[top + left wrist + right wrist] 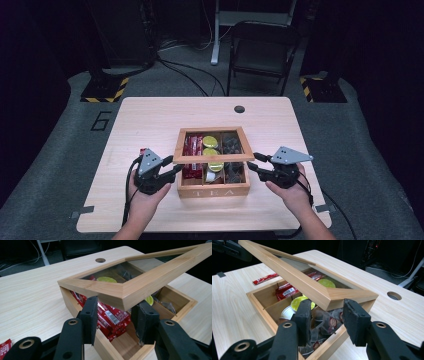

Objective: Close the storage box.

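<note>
A wooden tea box (213, 190) stands at the front middle of the table, and its glass-paned lid (213, 158) is tilted up at the front. My left gripper (177, 169) is shut on the lid's front left corner (120, 293), with one pad on each side of it. My right gripper (252, 162) is shut on the front right corner (329, 296) in the same way. Inside the box lie red packets (112, 317), yellow-topped capsules (299, 302) and dark tea bags (329, 323).
A loose red packet (143, 150) lies on the table left of the box, beside my left gripper. A round cable hole (239, 109) sits near the table's far edge. A folding chair (260, 50) stands beyond the table.
</note>
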The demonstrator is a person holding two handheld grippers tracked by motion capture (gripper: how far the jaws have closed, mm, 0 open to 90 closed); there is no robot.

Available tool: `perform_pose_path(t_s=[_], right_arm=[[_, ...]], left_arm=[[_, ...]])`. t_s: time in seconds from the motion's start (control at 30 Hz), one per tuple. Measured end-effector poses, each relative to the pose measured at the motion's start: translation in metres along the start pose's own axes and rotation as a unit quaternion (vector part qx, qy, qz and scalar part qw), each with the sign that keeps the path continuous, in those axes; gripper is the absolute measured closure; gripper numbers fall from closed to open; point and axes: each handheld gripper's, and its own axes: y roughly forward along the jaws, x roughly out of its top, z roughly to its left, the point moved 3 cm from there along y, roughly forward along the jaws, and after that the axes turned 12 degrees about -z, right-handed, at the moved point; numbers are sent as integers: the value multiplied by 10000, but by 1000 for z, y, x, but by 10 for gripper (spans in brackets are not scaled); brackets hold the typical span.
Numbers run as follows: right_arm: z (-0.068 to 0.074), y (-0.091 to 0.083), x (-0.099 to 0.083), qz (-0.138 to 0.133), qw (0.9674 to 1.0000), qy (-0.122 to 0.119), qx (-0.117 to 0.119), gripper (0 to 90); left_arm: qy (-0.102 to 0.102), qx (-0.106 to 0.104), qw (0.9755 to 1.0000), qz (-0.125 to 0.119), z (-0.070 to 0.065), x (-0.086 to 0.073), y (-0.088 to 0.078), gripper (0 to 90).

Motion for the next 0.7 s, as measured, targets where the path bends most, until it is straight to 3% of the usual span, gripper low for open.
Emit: perform_pose_path(t_s=[0.23,0.7], right_arm=[[6,-2,-13,104,9999,27,55,583],[13,-3,-33,206,9997,148,32,582]], left_arm=[[84,-91,9999,85,-6,-13,-4,552],[1,-58,10000,61,-12,-34,-6,552]])
